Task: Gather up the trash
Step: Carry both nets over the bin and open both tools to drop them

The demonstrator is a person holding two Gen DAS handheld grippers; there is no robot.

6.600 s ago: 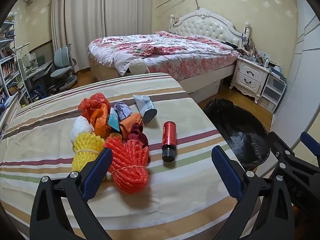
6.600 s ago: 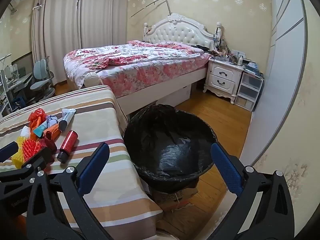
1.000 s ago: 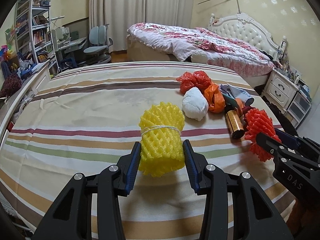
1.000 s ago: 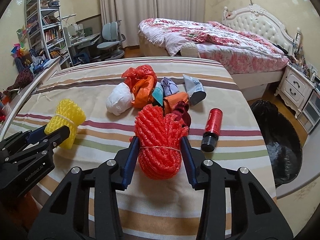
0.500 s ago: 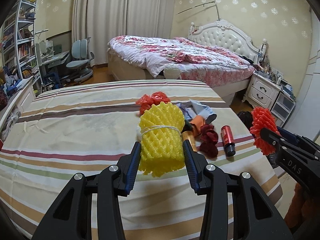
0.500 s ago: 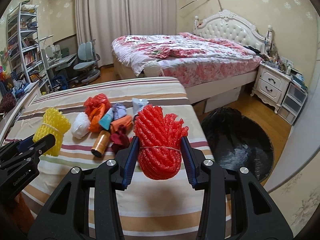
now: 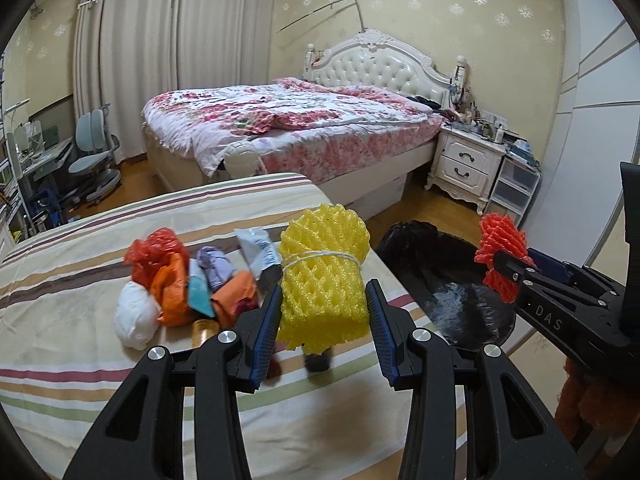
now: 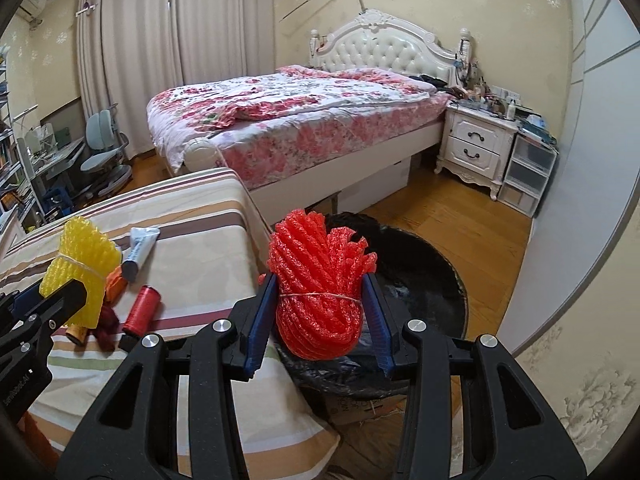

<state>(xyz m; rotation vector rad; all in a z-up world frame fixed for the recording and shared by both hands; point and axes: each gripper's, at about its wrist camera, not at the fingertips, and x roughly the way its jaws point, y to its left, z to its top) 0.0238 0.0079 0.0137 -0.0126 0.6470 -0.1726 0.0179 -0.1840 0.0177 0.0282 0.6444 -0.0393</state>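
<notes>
Left hand-held gripper (image 7: 323,320) pinches a yellow foam net bundle (image 7: 323,280), tied round the middle with string, blue pads flat against both sides. Bundle is off the bench (image 7: 80,392), over its near right part.

Right hand-held gripper (image 8: 318,316) pinches a red foam net bundle (image 8: 320,292), also string-tied, raised beyond the bench's right edge, in front of the bin (image 8: 440,280) as seen from the right wrist view. From the left wrist view the red bundle shows beside the bin's right rim, well clear of the bench.

Bin has a black bag liner, stands on the wooden floor just beside the bench's right side.

Still on the striped bench cloth: a white wad (image 7: 136,318), orange and red plastic bags (image 7: 160,264), a teal scrap, a purple wrapper (image 7: 216,266), a squeezed tube (image 8: 138,248), a red bottle with dark cap (image 8: 140,310), an amber bottle partly hidden behind the left gripper finger. These are bunched together, touching.

Further back: bed (image 7: 288,128) with floral cover, white nightstand (image 7: 466,164), curtains, desk chair at far left.
</notes>
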